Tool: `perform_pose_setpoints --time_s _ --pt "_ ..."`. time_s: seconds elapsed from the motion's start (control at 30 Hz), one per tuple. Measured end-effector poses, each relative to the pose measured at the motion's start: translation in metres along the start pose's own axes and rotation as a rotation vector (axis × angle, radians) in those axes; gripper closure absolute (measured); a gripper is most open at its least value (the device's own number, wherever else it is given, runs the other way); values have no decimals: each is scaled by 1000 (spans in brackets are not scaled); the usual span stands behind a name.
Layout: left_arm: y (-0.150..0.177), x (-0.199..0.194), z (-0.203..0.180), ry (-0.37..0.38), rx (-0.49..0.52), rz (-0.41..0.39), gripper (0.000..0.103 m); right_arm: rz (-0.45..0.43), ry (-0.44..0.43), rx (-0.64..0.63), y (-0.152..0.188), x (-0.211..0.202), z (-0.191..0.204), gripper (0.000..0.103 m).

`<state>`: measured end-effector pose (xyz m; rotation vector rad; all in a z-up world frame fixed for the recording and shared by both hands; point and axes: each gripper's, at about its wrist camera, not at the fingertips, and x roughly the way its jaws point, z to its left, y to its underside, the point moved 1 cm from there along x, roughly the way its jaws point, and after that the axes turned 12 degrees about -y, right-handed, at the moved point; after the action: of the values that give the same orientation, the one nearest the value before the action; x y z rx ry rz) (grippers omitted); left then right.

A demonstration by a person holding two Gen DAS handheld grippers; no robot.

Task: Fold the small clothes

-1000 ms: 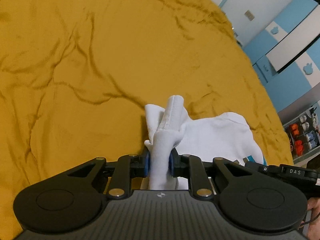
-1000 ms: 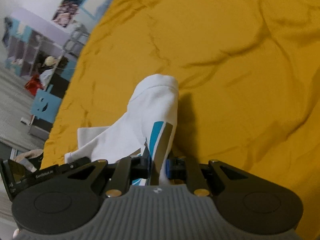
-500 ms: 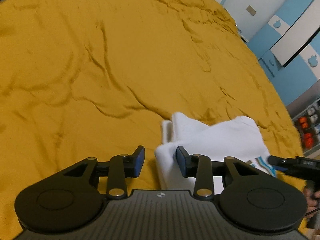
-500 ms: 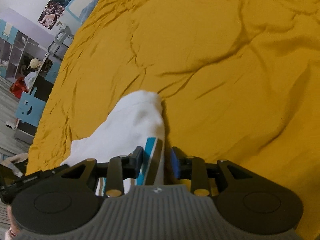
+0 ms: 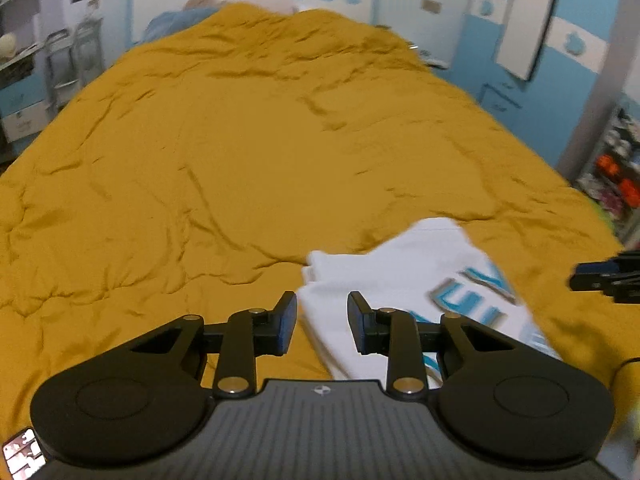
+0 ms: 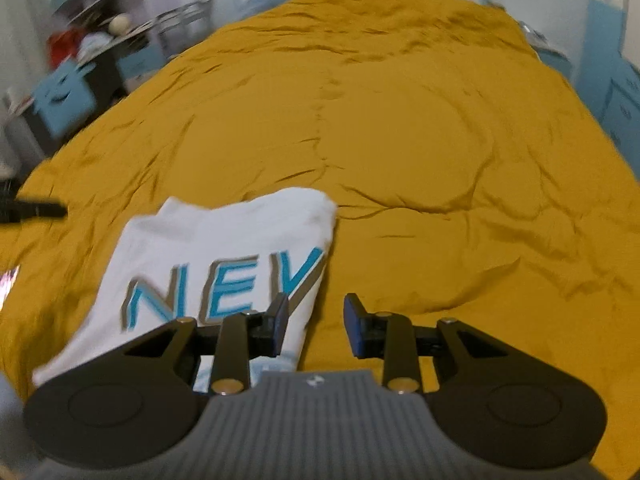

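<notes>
Lettering on the folded white shirt

"NEV" is printed in blue capitals with grey shadowing on the white shirt (image 6: 224, 264), lower left of the right wrist view; in the left wrist view the same print is blurred and cannot be read.

A wrinkled mustard bedspread (image 5: 248, 152) meets blurred, perhaps blue cabinets (image 5: 508, 40).
</notes>
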<state>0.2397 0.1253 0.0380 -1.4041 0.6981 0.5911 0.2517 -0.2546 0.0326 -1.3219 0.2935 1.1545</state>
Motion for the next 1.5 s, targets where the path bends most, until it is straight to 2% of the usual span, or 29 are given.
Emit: perform_pose_setpoints --time_s 0.07,0.2,0.33,0.4,0.43,0.53,0.67,0.8,0.97,1.13,1.3,1.5 --pt "3 -13 -7 49 5 -14 68 -5 -10 -30 6 -14 11 76" --pt "24 -13 -32 97 10 -31 77 -49 -53 -53 26 -26 34 76" --pt "52 16 -51 140 -25 55 89 -64 -53 -75 50 -11 54 78" --pt "67 32 -58 104 -14 96 92 -53 -50 -72 62 1 55 81" --pt "74 41 -60 78 -8 117 93 -36 -34 -62 69 9 54 86" --pt "94 65 -56 25 0 174 94 4 -3 -37 91 31 43 88" --pt "114 87 -41 31 -33 220 97 18 5 -26 109 51 33 88" --pt "110 77 -38 31 -44 201 97 19 18 -20 106 50 36 88" --pt "104 41 -44 44 -17 132 97 -28 18 -32 97 25 46 86" --pt "100 3 -61 73 42 42 97 -67 -8 -66 103 -12 62 76" --pt "119 1 -82 72 109 82 97 -77 17 -115 120 -25 78 76" --pt "146 19 -87 51 114 161 97 -18 33 -86 150 -6 73 76"
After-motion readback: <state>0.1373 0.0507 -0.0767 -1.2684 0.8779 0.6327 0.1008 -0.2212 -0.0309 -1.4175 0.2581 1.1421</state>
